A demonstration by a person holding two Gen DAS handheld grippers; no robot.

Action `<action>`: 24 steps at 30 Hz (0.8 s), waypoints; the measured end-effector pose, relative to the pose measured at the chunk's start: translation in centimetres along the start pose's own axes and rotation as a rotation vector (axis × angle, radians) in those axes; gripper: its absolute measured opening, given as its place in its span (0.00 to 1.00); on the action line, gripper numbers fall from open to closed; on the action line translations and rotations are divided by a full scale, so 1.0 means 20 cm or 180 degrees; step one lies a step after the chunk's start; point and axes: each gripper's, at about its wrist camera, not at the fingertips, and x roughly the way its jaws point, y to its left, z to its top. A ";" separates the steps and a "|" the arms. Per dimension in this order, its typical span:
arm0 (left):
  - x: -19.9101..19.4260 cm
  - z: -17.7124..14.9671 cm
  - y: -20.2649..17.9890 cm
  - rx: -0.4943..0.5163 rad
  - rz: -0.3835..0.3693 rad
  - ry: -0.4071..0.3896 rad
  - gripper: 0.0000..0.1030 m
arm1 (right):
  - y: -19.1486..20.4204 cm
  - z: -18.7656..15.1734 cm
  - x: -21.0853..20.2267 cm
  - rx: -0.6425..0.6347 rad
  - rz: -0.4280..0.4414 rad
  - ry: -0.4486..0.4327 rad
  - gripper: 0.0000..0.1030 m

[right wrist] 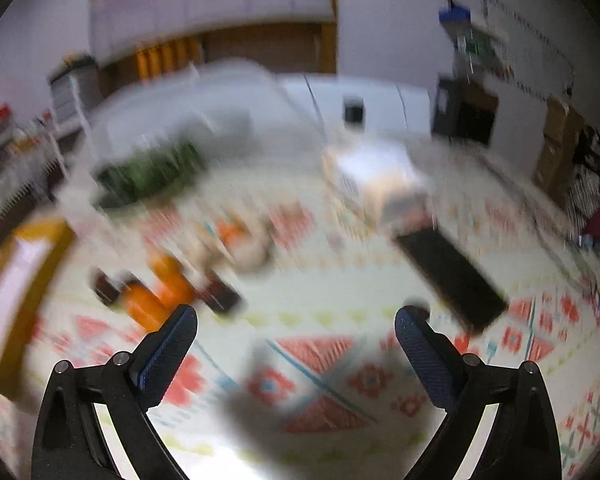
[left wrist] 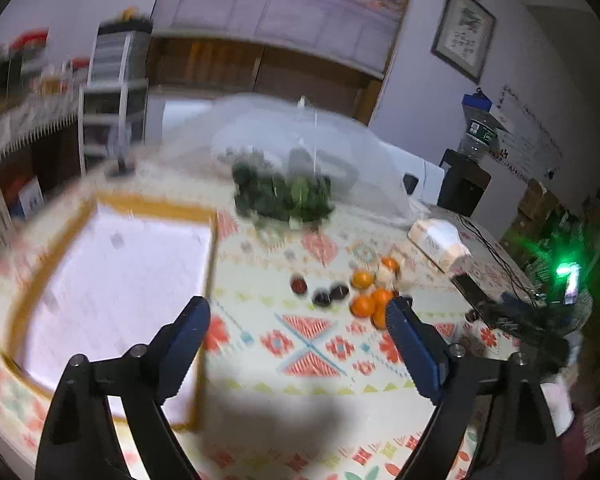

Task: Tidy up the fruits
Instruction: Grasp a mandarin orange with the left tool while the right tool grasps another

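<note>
On the patterned desk (left wrist: 308, 364), far left, one yellow-rimmed tray (left wrist: 112, 204) lies with nothing in it. Right of it sit three dark fruits (left wrist: 324, 296), then about five oranges (left wrist: 370, 300), loose in a cluster. Left hand-held gripper (left wrist: 298, 312) and right hand-held gripper (right wrist: 296, 320) both hang released, grasping nothing.

Tray (left wrist: 148, 208) – wood rim; oranges (left wrist: 370, 304) – glossy.
</note>
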 end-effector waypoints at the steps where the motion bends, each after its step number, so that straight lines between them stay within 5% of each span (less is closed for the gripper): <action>1: -0.03 0.04 -0.01 0.0060 0.0053 -0.0077 0.86 | 0.02 0.03 -0.05 -0.0010 0.0106 -0.0113 0.99; 4: -0.09 0.15 -0.04 0.0166 -0.0069 -0.0290 1.00 | 0.10 0.08 -0.05 -0.0079 0.0432 -0.0123 1.00; 8: 0.09 0.06 -0.08 0.0165 -0.0116 0.0149 1.00 | 0.22 -0.04 0.14 -0.0254 0.0759 0.0303 0.92; 10: 0.20 -0.03 -0.11 0.0296 -0.0031 0.0317 0.92 | 0.27 -0.11 0.25 -0.0341 0.0889 0.0562 0.76; 11: 0.25 -0.05 -0.12 0.0329 -0.0023 0.0407 0.81 | 0.29 -0.13 0.31 -0.0385 0.0915 0.0677 0.70; 15: 0.42 -0.12 -0.09 0.0193 -0.0233 0.0713 0.61 | 0.34 -0.18 0.43 -0.0501 0.0857 0.0751 0.69; 20: 0.56 -0.14 -0.06 0.0093 -0.0302 0.0879 0.60 | 0.40 -0.21 0.53 -0.0548 0.0908 0.0862 0.67; 22: 0.60 -0.14 -0.07 0.0121 -0.0316 0.0912 0.60 | 0.40 -0.21 0.55 -0.0503 0.0948 0.0863 0.59; 24: 0.64 -0.14 -0.10 0.0162 -0.0344 0.0948 0.60 | 0.38 -0.21 0.57 -0.0404 0.1045 0.0908 0.36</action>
